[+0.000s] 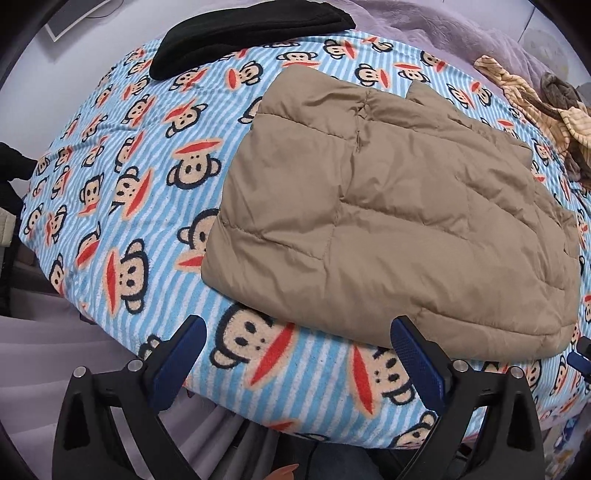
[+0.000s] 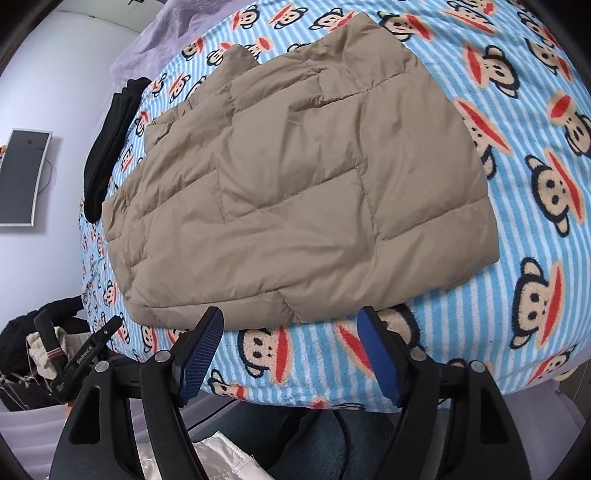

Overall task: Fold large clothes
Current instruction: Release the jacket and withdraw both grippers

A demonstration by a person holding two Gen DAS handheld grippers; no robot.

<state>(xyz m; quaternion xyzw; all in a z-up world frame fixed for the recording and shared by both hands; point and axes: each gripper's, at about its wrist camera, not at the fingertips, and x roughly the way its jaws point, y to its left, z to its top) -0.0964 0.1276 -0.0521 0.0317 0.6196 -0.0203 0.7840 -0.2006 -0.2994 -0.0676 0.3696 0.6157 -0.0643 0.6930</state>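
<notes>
Blue-padded fingers (image 1: 417,362) spread above tan quilted jacket (image 1: 388,221) (folded, puffy).

A bed is covered with a blue and white striped blanket (image 1: 122,206) with monkey faces on it; a soft purple cover (image 1: 436,33) lies at the far end; the wall (image 2: 55,92) is pale and plain; a flat dark screen (image 2: 22,177) with a white frame hangs on it, with a thin cord beside it; the light is soft and even.
</notes>
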